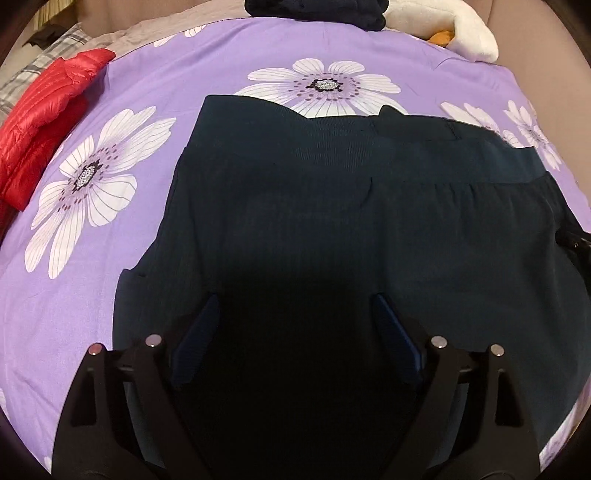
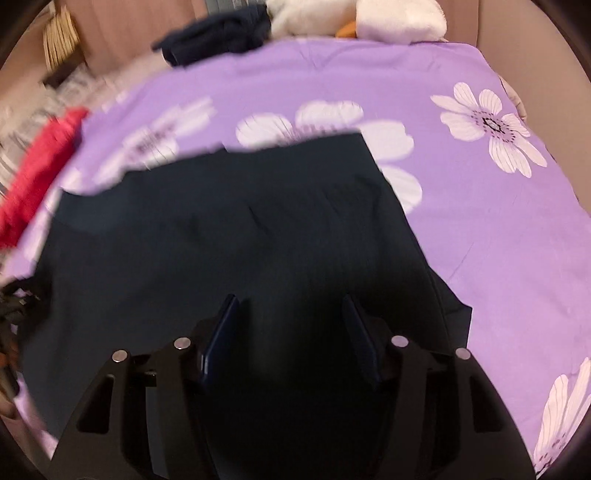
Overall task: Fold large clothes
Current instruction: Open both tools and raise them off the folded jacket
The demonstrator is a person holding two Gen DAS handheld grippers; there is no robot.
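The purple bedspread (image 1: 221, 74), printed with large white flowers, covers the bed and fills most of both wrist views. On it lies the dark ribbed garment (image 1: 295, 206), spread flat with its broad waistband edge (image 1: 258, 118) turned toward the far side of the bed; in the left wrist view a second layer overlaps it on the right, so the piece appears to be partly doubled over. The garment occupies the near centre of the bedspread, directly below both grippers.

At the left edge of the bed rests a red quilted jacket (image 1: 40, 118), apart from the dark garment, with a grey checked cloth (image 1: 37, 74) beyond it. Along the far edge sit a pile of dark navy clothing (image 1: 314, 11) and a white plush toy (image 1: 461, 33) with an orange part beside it.

The left gripper (image 1: 291, 306) hangs over the garment with its jaws spread wide, blue pads clear of the cloth and nothing between them. The right gripper (image 2: 290, 306) stands narrower but likewise released; motion blur makes contact hard to judge, though no fold seems pinched. At the right edge of the left wrist view a small black part, probably of the right gripper, intrudes over the garment.
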